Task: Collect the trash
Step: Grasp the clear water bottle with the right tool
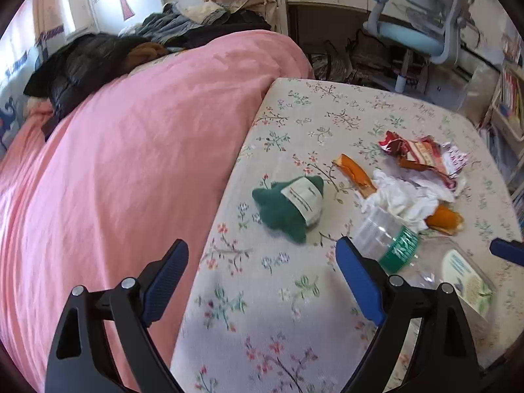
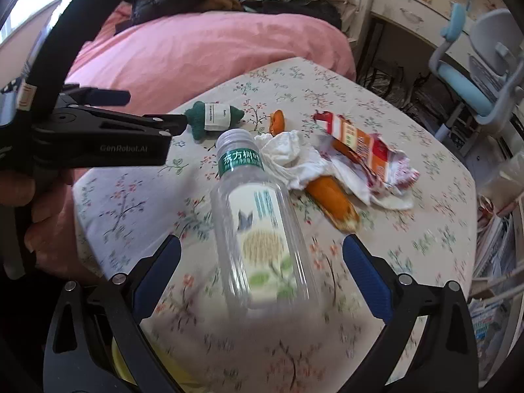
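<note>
An empty clear plastic bottle (image 2: 262,229) with a green neck label lies on the floral bed sheet (image 2: 131,203), between the wide-open fingers of my right gripper (image 2: 262,278), not gripped. It also shows in the left wrist view (image 1: 389,242). Behind it lie crumpled white tissue (image 2: 294,160), orange peel pieces (image 2: 334,203) and a torn red-orange snack wrapper (image 2: 366,144). My left gripper (image 1: 262,281) is open and empty above the sheet, left of the bottle. The left gripper also shows in the right wrist view (image 2: 154,108).
A green knitted toy (image 1: 291,203) with a white tag lies left of the trash. A pink quilt (image 1: 114,163) with dark clothes (image 1: 82,65) covers the left of the bed. A blue desk chair (image 1: 422,32) and desk stand beyond; bookshelves (image 1: 507,104) at right.
</note>
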Available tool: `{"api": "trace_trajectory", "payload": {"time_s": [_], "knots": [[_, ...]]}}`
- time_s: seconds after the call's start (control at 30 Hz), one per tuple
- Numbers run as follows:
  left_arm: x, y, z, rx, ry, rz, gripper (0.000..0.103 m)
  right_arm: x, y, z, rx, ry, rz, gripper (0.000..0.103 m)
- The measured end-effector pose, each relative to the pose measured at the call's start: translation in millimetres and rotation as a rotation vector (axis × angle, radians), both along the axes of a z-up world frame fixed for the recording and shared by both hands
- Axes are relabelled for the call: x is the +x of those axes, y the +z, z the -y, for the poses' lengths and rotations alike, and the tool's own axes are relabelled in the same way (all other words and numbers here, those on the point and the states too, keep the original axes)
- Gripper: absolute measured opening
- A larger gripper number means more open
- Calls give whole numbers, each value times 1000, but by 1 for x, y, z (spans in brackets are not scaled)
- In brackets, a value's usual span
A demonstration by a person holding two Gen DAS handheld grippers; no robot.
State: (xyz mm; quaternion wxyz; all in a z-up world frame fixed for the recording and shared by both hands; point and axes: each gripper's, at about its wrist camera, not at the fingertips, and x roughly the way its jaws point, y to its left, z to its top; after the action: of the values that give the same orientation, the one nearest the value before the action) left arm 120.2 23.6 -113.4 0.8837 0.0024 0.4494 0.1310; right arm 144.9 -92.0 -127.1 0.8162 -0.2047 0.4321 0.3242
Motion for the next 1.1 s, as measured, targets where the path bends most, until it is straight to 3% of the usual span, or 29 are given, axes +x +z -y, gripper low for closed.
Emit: {"api": "trace_trajectory", "payload": {"time_s": [0.13,0.23,0.3,0.37,0.67,0.9,1.1], "knots": [[6,1,1,18,-14,1,87,19,-14,-11,17,29,-50,93],[16,-2,-1,20,-13,-12,87,27,-19,-11,46,50,-103,78],[23,-4,-2,18,-14,-20,87,28,-20,-10,57,68,-118,61],[31,-7,-1,15,-14,-27,87,31,-21,-7,63,80,-140,55],[54,-26,3,16,-33,-86,87,25,-11,38,44,140,-161,55],[62,-40,7,35,-45,-116,87,27,-20,78,3,53,-152,55],[66,-40,4,-8,-49,-109,85,32,-20,86,26,16,-157,55]]}}
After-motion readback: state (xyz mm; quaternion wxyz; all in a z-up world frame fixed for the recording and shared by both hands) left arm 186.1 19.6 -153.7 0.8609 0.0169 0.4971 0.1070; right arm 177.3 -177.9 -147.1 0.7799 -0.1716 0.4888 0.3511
